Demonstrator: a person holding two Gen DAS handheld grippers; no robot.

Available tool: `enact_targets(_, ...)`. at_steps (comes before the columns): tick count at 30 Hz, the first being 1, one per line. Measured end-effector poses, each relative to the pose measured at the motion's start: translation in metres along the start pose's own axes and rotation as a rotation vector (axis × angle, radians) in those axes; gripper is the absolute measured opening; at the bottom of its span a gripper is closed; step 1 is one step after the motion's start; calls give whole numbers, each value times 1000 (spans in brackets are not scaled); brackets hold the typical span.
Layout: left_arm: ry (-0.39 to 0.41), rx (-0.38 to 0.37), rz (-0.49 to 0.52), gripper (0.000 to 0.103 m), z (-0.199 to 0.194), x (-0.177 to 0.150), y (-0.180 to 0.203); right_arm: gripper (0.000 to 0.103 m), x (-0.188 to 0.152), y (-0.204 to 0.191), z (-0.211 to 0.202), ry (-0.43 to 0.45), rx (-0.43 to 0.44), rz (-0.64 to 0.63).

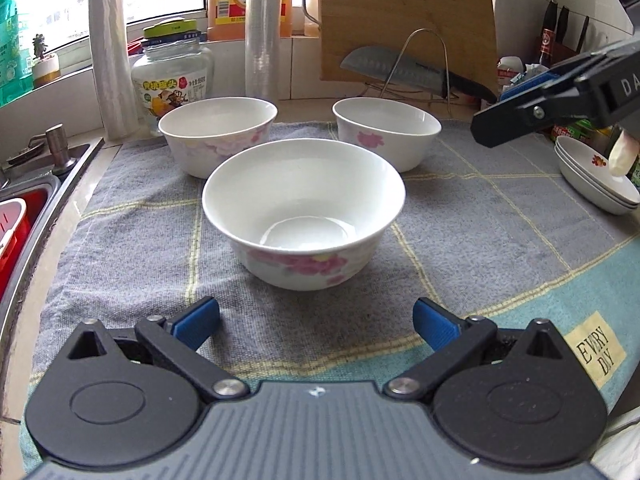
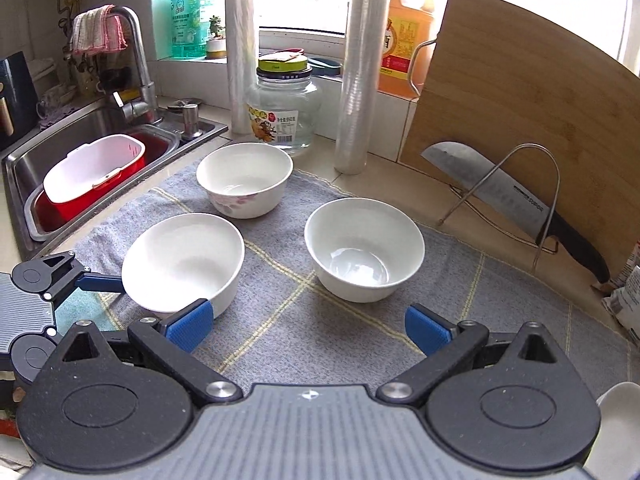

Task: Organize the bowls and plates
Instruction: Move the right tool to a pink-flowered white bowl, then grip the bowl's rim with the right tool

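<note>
Three white bowls with pink flowers stand on a grey checked cloth (image 1: 480, 216). In the left wrist view the near bowl (image 1: 304, 208) is just ahead of my open, empty left gripper (image 1: 316, 324); the far-left bowl (image 1: 218, 132) and far-right bowl (image 1: 386, 130) stand behind. A stack of white plates (image 1: 596, 176) sits at the right edge. My right gripper (image 2: 306, 328) is open and empty, with the right bowl (image 2: 364, 248) ahead; the near bowl (image 2: 182, 260) and far bowl (image 2: 244, 176) lie to its left. The left gripper (image 2: 102, 280) shows beside the near bowl.
A sink (image 2: 60, 148) with a red and white basket (image 2: 94, 176) lies left of the cloth. Behind stand a glass jar (image 2: 284, 112), two film rolls (image 2: 360, 72), a cutting board (image 2: 520, 120) and a knife on a wire rack (image 2: 508, 200).
</note>
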State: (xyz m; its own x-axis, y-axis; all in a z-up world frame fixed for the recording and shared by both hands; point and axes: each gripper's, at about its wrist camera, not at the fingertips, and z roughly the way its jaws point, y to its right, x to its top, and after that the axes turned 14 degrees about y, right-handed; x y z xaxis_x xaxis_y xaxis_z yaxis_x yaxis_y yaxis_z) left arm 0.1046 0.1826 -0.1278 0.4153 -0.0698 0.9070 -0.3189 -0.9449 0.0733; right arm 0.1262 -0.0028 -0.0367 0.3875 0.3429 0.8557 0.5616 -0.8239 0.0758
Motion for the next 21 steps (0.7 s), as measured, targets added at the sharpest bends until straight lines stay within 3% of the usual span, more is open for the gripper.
enact_targets(12, 41, -27, -5, 102, 5, 6, -11, 103, 8, -32, 38, -29, 168, -17)
enact_targets(21, 92, -46, 17, 100, 8, 14, -11, 103, 12, -42, 63, -51, 225, -11)
